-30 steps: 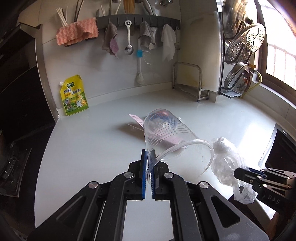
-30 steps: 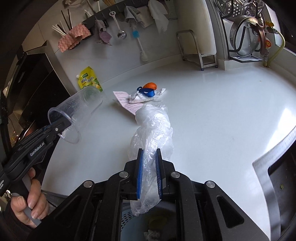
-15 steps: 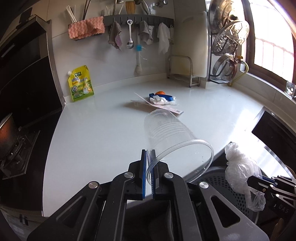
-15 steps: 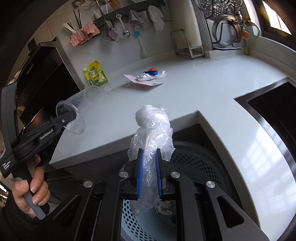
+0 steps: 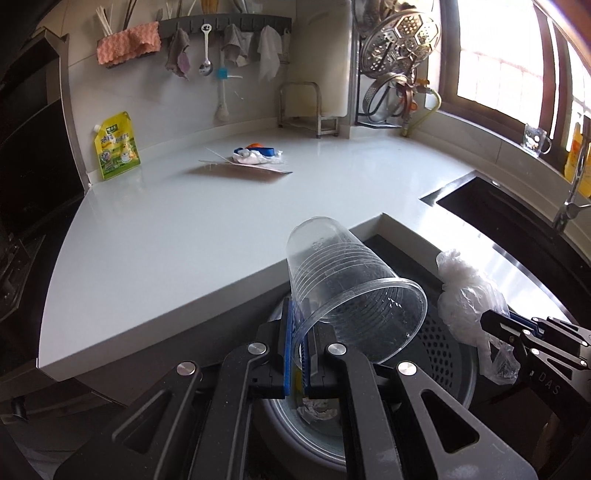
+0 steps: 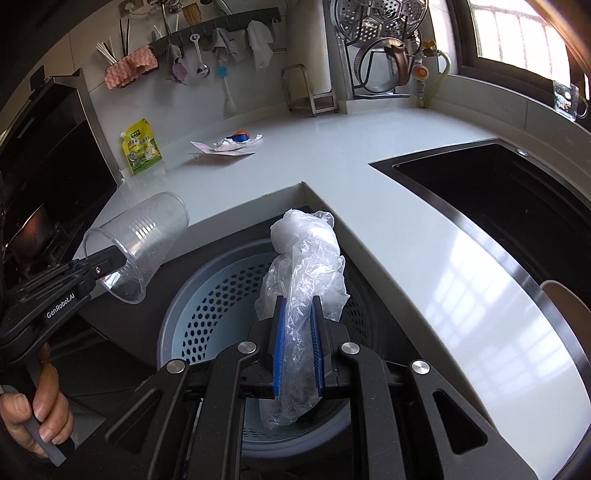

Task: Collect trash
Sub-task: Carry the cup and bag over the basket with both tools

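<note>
Since a second ago both my tools have withdrawn from the counter (image 5: 177, 236) to above the perforated bin (image 6: 207, 314).

Left wrist view: my left gripper (image 5: 298, 347) is clamped narrow on the rim of the clear plastic cup (image 5: 343, 288), held over the bin; crumpled waste already lies inside.

Right wrist view: my right gripper (image 6: 297, 347) pinches the crumpled plastic bag (image 6: 303, 273) directly above the bin. Only this view shows the bin's full opening. I judge both ready for release. Scraps (image 6: 229, 146) remain on the counter, well behind the bin.

White desk (image 5: 155, 236) with dark sink (image 6: 491, 184); tiled wall (image 5: 147, 96) carrying rail (image 5: 229, 22); sunlit window (image 5: 495, 55).
</note>
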`<state>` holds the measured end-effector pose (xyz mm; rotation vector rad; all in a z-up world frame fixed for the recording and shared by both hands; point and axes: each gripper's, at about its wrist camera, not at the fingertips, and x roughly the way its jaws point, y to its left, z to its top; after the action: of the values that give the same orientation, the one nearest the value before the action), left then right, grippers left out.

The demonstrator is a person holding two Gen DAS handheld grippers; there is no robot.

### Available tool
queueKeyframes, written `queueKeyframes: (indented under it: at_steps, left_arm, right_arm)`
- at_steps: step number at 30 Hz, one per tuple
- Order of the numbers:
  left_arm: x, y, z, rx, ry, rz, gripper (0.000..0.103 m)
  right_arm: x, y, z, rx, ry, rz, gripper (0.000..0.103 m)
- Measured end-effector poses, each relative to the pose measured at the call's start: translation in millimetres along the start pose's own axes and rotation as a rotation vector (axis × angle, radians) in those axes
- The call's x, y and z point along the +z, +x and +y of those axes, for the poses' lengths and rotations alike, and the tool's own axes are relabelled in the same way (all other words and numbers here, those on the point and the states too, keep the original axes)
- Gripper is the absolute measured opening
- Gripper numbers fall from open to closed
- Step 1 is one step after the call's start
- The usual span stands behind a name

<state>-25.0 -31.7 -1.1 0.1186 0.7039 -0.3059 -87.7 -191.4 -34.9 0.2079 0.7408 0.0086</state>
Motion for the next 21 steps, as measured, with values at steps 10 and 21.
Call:
queueKeyframes:
  at_steps: [10, 21]
  left_arm:
    - [-28.6, 14.4, -17.3, -0.024, 0.028, 0.082, 0.005]
    - [-38.8, 38.8, -23.6, -0.045, 0.022, 0.157, 0.005]
  right_arm:
    - [-12.9, 1.9, 6.2, -0.092, -0.051, -0.010, 0.013]
    - [-22.8, 18.6, 10.0, -0.077, -0.073, 0.034, 0.013]
